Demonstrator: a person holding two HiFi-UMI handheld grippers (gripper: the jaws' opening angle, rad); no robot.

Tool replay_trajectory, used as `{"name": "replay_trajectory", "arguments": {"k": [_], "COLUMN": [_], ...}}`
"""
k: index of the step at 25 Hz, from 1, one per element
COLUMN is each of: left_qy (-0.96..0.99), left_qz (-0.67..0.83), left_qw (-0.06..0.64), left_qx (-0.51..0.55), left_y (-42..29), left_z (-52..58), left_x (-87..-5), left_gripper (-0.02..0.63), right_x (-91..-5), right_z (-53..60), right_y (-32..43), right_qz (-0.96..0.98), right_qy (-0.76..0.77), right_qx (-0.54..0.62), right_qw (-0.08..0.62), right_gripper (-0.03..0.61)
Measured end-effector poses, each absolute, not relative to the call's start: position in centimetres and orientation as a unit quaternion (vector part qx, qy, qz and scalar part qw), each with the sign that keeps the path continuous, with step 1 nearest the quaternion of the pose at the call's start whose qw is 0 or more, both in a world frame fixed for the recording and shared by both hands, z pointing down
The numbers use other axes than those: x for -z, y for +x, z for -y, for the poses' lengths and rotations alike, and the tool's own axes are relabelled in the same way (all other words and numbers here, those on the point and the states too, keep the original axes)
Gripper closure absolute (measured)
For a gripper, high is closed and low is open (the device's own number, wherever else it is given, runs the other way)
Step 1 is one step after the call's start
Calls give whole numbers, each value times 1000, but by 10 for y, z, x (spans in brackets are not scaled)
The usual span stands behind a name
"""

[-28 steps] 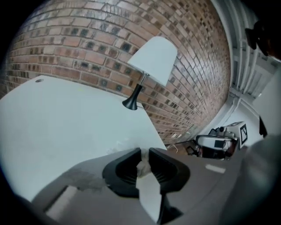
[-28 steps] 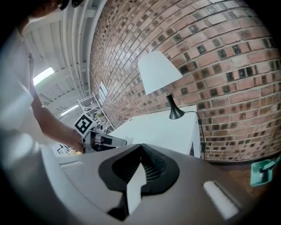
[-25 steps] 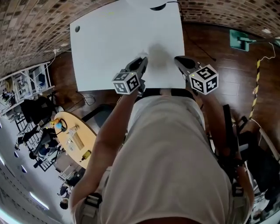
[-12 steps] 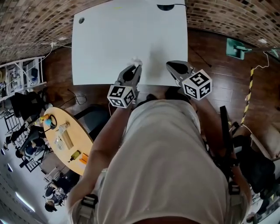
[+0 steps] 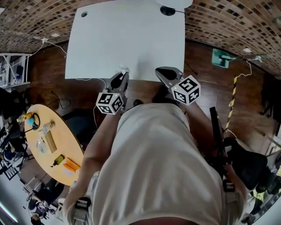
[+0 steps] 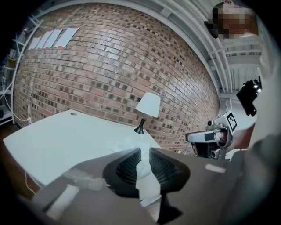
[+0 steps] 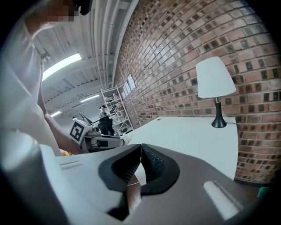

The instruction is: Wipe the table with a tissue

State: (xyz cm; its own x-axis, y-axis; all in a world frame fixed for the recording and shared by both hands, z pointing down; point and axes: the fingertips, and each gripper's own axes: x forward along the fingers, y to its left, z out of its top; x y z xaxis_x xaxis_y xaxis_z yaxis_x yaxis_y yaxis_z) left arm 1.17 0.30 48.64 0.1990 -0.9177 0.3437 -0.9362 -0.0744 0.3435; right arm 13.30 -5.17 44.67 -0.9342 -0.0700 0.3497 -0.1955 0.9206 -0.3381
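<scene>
The white table [image 5: 127, 39] lies ahead of me, seen from above in the head view. My left gripper [image 5: 121, 78] hangs just off the table's near edge, shut on a white crumpled tissue [image 5: 124, 70]. In the left gripper view the tissue [image 6: 146, 176] is pinched between the ribbed pads, and a tuft [image 6: 125, 143] sticks out past the tips of the left gripper [image 6: 145, 151]. My right gripper [image 5: 161, 71] floats beside it at the same edge. The right gripper's [image 7: 140, 147] jaws meet at the tips with nothing between them.
A white-shaded lamp [image 7: 214, 79] with a black base [image 5: 167, 10] stands at the table's far right corner. An oval wooden table [image 5: 52, 145] with small items is at the lower left. A green object [image 5: 219, 57] and striped tape [image 5: 232, 105] lie on the wooden floor.
Both grippers have drawn back toward my body, from over the table's near part to just off its near edge. The tissue stays in the left jaws.
</scene>
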Motion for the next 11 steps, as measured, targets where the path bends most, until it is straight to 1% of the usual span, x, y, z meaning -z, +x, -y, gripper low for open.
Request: {"name": "replay_trajectory", "arguments": {"k": [4,11], "left_qy": [742,750], "left_qz": [627,619], "left_qw": [238,234], "left_qx": [-1,-9], "left_y": [11,2], "left_z": [-21,-47], "left_x": [-472,-462], "left_gripper": [549,548], "right_x": [-440,-438], "right_z": [37,6], "right_y": [129,108], "right_qz": [966,966], "right_qy": [90,84], "right_qx": [-178,-184], "right_qw": [164,162], "right_gripper": [570,571]}}
